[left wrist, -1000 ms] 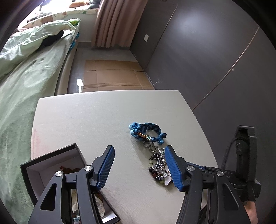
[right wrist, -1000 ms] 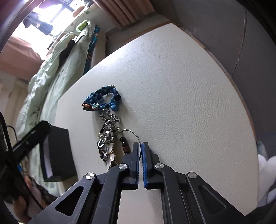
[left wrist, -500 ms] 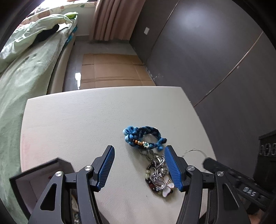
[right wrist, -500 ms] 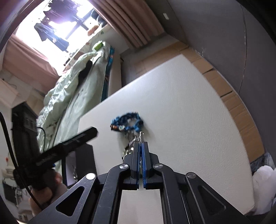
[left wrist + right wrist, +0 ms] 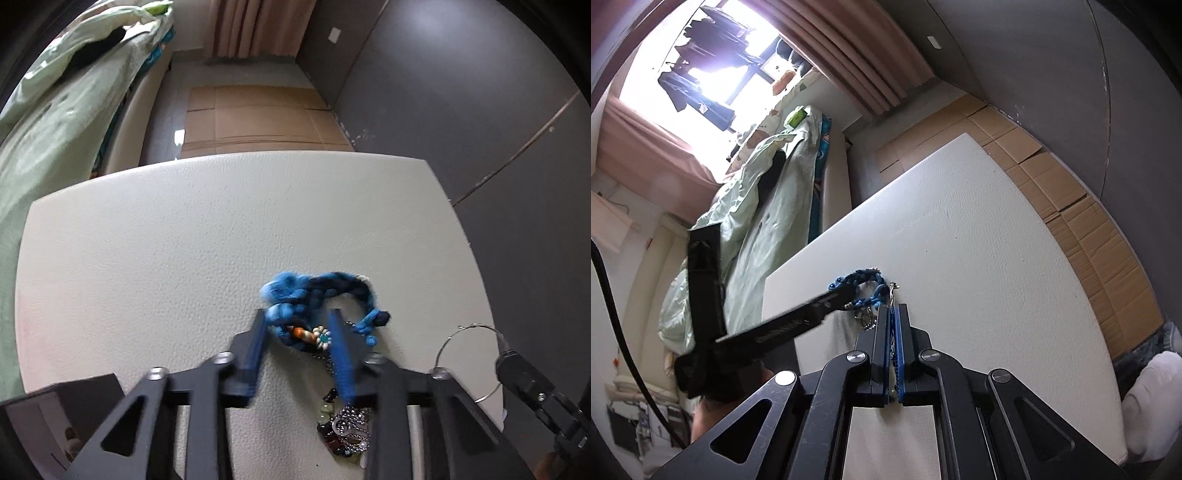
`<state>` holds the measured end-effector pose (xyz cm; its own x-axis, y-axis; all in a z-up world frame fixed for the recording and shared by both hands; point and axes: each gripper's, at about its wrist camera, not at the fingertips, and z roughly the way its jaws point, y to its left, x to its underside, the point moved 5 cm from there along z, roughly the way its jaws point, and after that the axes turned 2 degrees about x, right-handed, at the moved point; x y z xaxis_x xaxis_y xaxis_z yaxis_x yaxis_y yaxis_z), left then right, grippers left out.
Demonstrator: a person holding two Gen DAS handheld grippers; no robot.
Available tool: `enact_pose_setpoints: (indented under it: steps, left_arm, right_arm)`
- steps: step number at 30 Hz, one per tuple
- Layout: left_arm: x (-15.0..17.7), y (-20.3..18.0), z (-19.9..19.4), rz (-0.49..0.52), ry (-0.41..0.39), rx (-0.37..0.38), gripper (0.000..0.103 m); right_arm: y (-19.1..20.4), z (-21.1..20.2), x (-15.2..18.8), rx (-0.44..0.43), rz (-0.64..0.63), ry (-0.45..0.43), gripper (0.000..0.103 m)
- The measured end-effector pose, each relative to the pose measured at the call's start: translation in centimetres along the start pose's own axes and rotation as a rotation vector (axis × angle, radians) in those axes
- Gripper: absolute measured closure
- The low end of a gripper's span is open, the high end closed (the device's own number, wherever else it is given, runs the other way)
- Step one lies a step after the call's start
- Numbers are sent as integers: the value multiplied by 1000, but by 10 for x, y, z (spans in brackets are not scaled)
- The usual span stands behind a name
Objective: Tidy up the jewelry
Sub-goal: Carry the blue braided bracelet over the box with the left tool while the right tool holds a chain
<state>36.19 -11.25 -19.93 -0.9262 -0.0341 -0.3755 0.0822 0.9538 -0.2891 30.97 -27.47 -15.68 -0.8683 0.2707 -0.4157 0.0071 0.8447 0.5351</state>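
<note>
Likely the blue bracelet (image 5: 317, 295) drags the tangled chain (image 5: 347, 424) along, since the spread left tongs (image 5: 297, 321) straddle both while the right tongs (image 5: 894, 314) pinch a hoop (image 5: 469, 363).

I see a blue braided bracelet (image 5: 314, 291), dark navy at one end, with orange and cream beads and a teal-centred flower. My left gripper (image 5: 297, 334) has blue pads on black arms; the right gripper (image 5: 894, 321) matches. The table (image 5: 147, 258) is cream with a pebbled grain. A silver hoop (image 5: 469, 363) glints beside dark red and pale green beads (image 5: 332, 424). The jewelry box (image 5: 55, 417) is black.
</note>
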Motion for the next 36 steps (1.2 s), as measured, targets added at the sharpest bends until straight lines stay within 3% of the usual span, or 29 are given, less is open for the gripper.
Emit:
enact_pose_setpoints:
  steps: [6,17,28,36]
  left_arm:
    - [3,-5,-10,34,-25,12,89]
    - [3,-5,-76,52,-138,24,90]
    - [22,41,-141,8,-239,-9,90]
    - [46,78,-166,-45,-280,-29,90]
  right_arm:
    - [3,-1,1,-6,-4,-8,99]
    - [11,-9,-2,-55,-12,-45,99]
    - [34,-19,-1,-106,-65,-104,99]
    - [56,-25,1,-153,-115,-134,99]
